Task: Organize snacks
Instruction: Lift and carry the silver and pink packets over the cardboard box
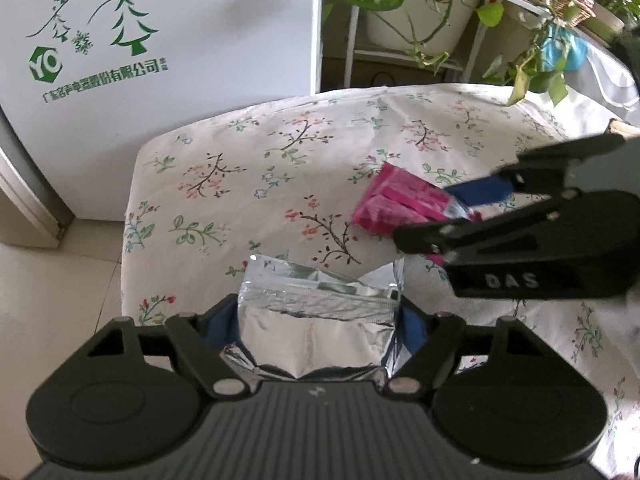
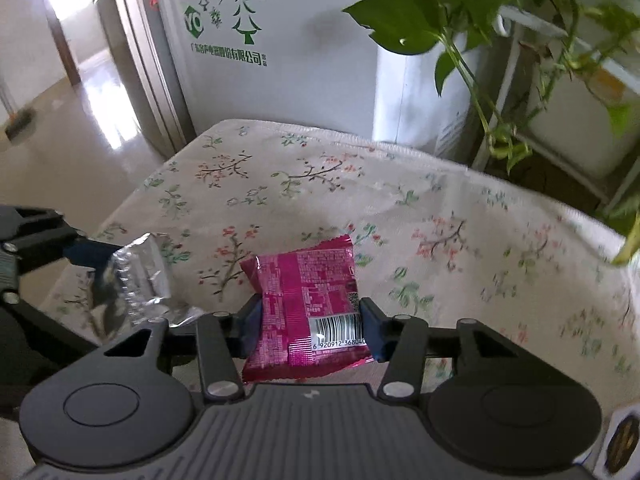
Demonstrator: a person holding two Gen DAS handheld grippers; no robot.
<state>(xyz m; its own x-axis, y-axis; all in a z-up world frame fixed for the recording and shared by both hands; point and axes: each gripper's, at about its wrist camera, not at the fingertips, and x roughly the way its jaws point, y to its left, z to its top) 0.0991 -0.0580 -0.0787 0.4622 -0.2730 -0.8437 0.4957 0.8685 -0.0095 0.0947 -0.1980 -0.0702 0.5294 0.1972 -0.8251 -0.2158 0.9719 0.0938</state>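
My left gripper (image 1: 318, 326) is shut on a silver foil snack bag (image 1: 316, 320) and holds it above the near edge of the floral-cloth table (image 1: 240, 168). The silver bag also shows in the right wrist view (image 2: 140, 280), at the left, held by the left gripper (image 2: 92, 256). My right gripper (image 2: 312, 320) is shut on a magenta snack packet (image 2: 308, 304) with a barcode, above the table (image 2: 440, 208). In the left wrist view the right gripper (image 1: 460, 216) comes in from the right with the magenta packet (image 1: 400, 204) between its fingers.
A white appliance with green tree print (image 1: 140, 40) stands beyond the table's far left. A white plant rack with trailing green plants (image 1: 420, 20) stands beyond the far edge, with leaves overhanging the table's right side (image 2: 520, 60). Tiled floor (image 1: 48, 300) lies left.
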